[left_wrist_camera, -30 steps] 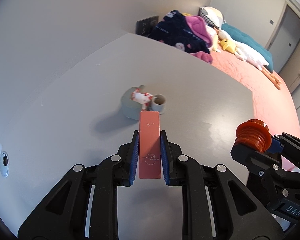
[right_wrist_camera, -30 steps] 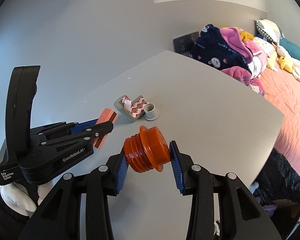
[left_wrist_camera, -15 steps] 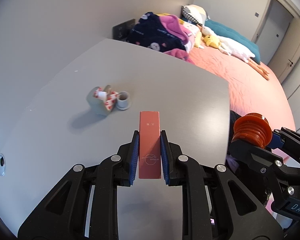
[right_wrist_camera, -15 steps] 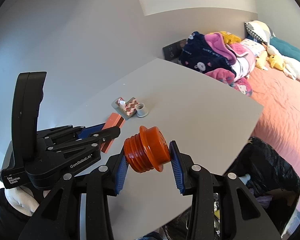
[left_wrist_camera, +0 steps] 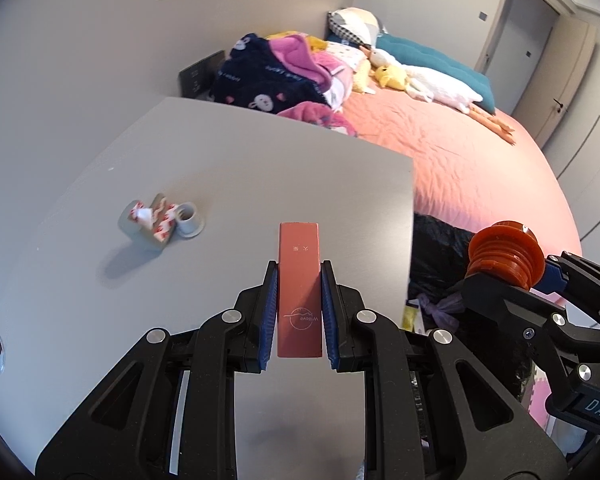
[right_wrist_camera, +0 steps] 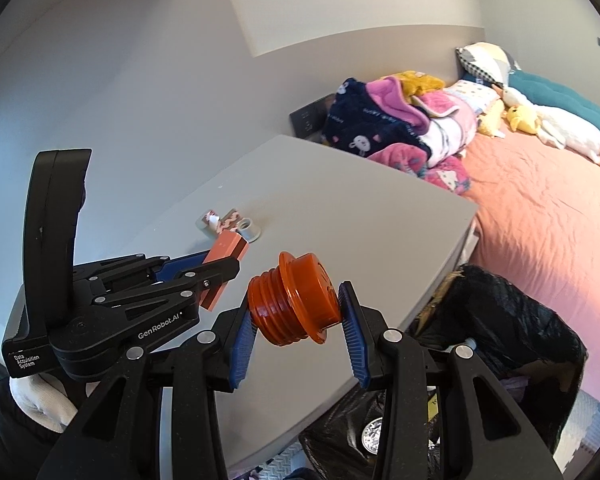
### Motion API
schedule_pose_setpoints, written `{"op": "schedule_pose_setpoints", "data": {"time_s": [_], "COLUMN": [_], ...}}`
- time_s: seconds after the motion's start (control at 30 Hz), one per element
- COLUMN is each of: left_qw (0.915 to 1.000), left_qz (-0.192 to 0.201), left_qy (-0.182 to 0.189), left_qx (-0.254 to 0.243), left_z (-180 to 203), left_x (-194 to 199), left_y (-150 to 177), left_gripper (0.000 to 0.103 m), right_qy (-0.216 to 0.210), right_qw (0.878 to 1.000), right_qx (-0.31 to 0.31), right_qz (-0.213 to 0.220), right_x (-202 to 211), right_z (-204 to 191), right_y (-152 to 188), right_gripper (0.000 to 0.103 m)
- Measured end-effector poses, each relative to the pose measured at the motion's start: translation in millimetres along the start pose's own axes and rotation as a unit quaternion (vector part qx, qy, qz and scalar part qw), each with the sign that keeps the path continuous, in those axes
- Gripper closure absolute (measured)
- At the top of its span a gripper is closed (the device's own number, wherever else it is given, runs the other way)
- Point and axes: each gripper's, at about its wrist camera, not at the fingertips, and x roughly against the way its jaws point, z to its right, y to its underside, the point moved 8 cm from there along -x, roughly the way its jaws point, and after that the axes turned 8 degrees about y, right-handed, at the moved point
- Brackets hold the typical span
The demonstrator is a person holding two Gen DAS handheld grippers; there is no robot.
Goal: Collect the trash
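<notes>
The left gripper (left_wrist_camera: 299, 294) is pinching a slim red box (left_wrist_camera: 300, 280) while the right gripper (right_wrist_camera: 295, 320) is clamping an orange threaded cap (right_wrist_camera: 293, 298) above the grey surface (left_wrist_camera: 227, 168) beside a black trash bag (right_wrist_camera: 512, 320).

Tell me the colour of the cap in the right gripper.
Orange cap, ribbed along one end. It shows best in the right wrist view.

Both tongs angle downward, side by side. The left tongs (left_wrist_camera: 299, 280) are pinched tight on a flat red box (left_wrist_camera: 299, 280); the right tongs (right_wrist_camera: 295, 316) clamp an orange ribbed cap (right_wrist_camera: 293, 300) between blue pads.
</notes>
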Motion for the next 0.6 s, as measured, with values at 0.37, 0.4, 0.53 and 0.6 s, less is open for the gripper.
{"op": "schedule_pose_setpoints", "data": {"time_s": [0.37,0.4,0.53,0.6], "left_qw": [0.9987,0.9986,0.9974,0.9967], "left_qz": [-0.007,-0.008,-0.012,-0.014], "left_qy": [0.030,0.032,0.042,0.048], "left_qx": [-0.040,-0.042,-0.057,-0.065], "left_z": [47,50,67,75], "left_x": [-8,-9,-13,-15], "left_y": [-5,-6,-7,-7], "left_gripper": [0.083,0.083,0.083,0.083], "right_qy": [0.031,0.033,0.045,0.051], "right_qw": [0.999,0.999,0.997,0.997], "right_qx": [-0.036,-0.039,-0.051,-0.060], "right_qz": [0.018,0.019,0.024,0.027], "right_x": [22,24,32,37], "right_z": [41,43,56,64], "right_y": [4,5,9,11], "right_gripper": [0.062,0.062,0.062,0.062]}}
